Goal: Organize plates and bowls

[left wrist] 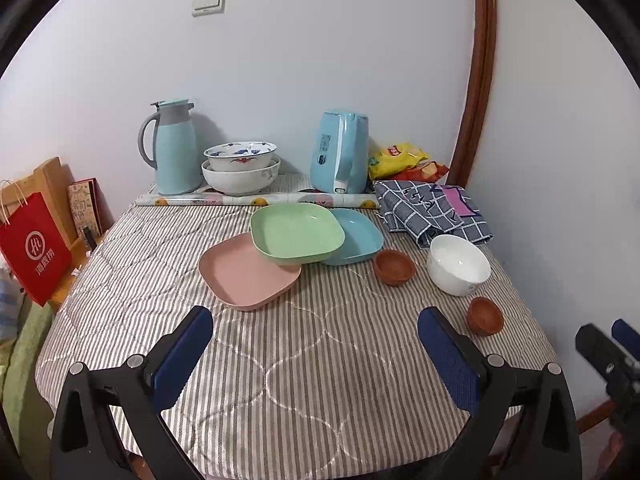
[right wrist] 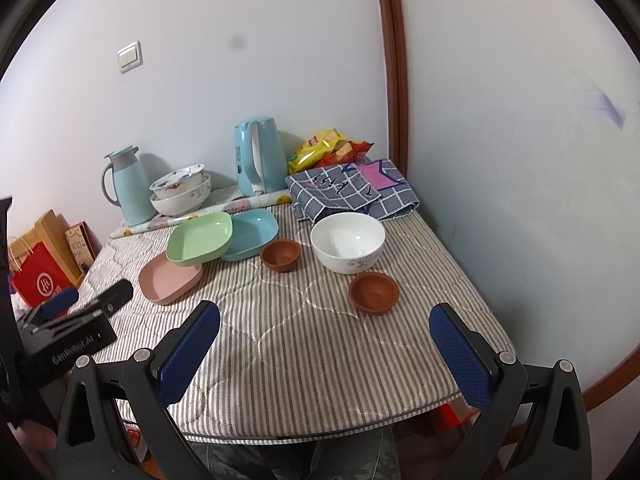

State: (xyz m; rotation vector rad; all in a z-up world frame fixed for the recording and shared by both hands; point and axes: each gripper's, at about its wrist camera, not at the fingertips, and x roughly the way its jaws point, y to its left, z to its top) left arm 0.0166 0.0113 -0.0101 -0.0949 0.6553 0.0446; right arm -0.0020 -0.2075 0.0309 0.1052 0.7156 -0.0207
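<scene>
Left wrist view shows me the left claw (left wrist: 316, 330) spread wide and holding nothing, poised over the near edge of the table (left wrist: 280, 380). My right claw (right wrist: 325, 326) is likewise released and empty, hovering over the near right part of the striped cover.

Little looks done yet, as far as I can judge. Near the middle of the table three plates lie in a loose overlap, not a true stack: the green plate (left wrist: 298, 236) rests tilted across the pink plate (left wrist: 246, 272) and the blue plate (left wrist: 354, 242). Toward the right edge the white bowl (right wrist: 347, 247) stands alone, with one small brown bowl (right wrist: 281, 255) just left of it and a second brown bowl (right wrist: 373, 292) nearer me; none of these three touch. At the far edge two patterned bowls (left wrist: 240, 168) already sit nested between the flask (left wrist: 172, 146) and the kettle (left wrist: 340, 152).

What remains, I reckon, is squaring the plates into one pile and nesting the loose bowls.
</scene>
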